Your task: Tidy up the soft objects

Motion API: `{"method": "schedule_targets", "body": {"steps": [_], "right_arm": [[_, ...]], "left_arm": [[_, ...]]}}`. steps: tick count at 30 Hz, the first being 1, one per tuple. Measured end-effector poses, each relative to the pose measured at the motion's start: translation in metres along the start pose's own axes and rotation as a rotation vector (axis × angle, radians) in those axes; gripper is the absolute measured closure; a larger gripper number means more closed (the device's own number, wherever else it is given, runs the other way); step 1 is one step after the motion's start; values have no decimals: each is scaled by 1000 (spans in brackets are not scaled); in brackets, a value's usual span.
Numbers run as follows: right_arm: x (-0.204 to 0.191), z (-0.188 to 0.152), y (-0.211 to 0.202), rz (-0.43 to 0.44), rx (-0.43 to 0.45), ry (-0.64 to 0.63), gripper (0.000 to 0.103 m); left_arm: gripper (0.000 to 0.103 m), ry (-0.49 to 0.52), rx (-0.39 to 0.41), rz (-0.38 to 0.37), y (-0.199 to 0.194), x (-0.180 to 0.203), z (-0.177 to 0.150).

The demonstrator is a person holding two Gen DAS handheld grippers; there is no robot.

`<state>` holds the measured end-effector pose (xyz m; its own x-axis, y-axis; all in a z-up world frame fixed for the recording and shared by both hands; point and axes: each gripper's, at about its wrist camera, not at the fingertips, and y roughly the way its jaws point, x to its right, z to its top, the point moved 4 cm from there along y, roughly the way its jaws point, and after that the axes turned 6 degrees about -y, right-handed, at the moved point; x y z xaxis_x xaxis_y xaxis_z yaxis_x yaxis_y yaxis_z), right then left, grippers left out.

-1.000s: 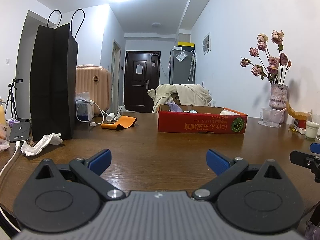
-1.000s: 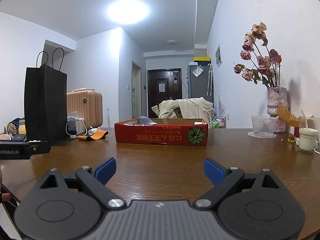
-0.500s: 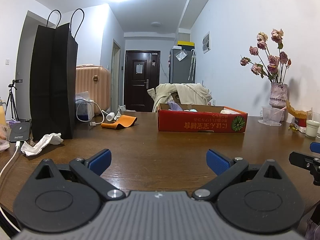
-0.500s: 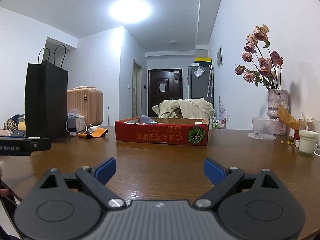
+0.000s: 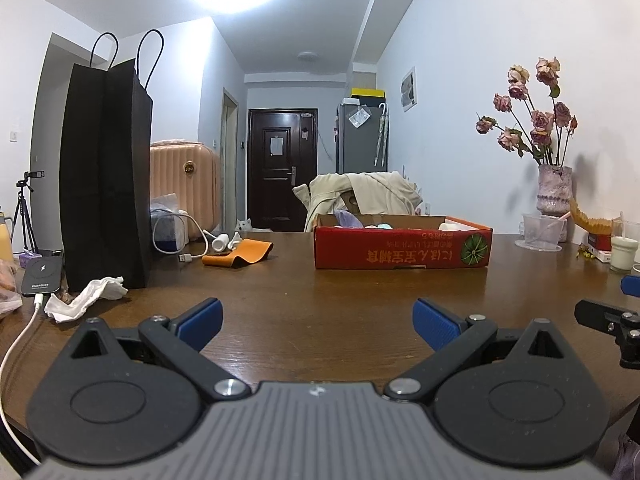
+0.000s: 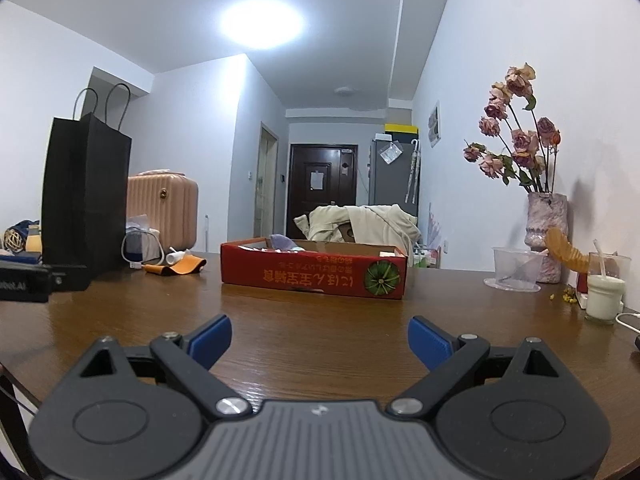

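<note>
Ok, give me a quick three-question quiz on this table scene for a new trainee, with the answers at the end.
1. True or false: the left gripper and right gripper are both open and hold nothing.
2. Which thing lies closest to the foot of the black paper bag? A) crumpled white tissue B) vase of dried roses C) cup of milk
3. Fill in: the soft items sit inside the ___ cardboard tray.

Key
1. True: jaws spread wide, only bare wooden table between them.
2. A.
3. Red.
</note>
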<state>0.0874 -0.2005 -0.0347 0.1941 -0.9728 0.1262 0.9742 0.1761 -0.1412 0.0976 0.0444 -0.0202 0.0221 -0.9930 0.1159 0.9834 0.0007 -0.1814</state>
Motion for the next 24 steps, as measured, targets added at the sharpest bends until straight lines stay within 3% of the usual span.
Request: {"method": "schedule_targets", "body": {"steps": [3,6,16,24], "right_arm": [[-1,2,-2,15,18,-1,7],[-2,2,-3,22,30,-2,0],[-2,3,-6,16,47,5,0],[-2,6,-8,14,68,12,0]], "left_arm": [[0,0,6,-3,0,0,0],[0,-1,8,-4,0,0,0],[0,8,20,0,-3,1,2],[0,27,77,-2,-9,5,5]]}}
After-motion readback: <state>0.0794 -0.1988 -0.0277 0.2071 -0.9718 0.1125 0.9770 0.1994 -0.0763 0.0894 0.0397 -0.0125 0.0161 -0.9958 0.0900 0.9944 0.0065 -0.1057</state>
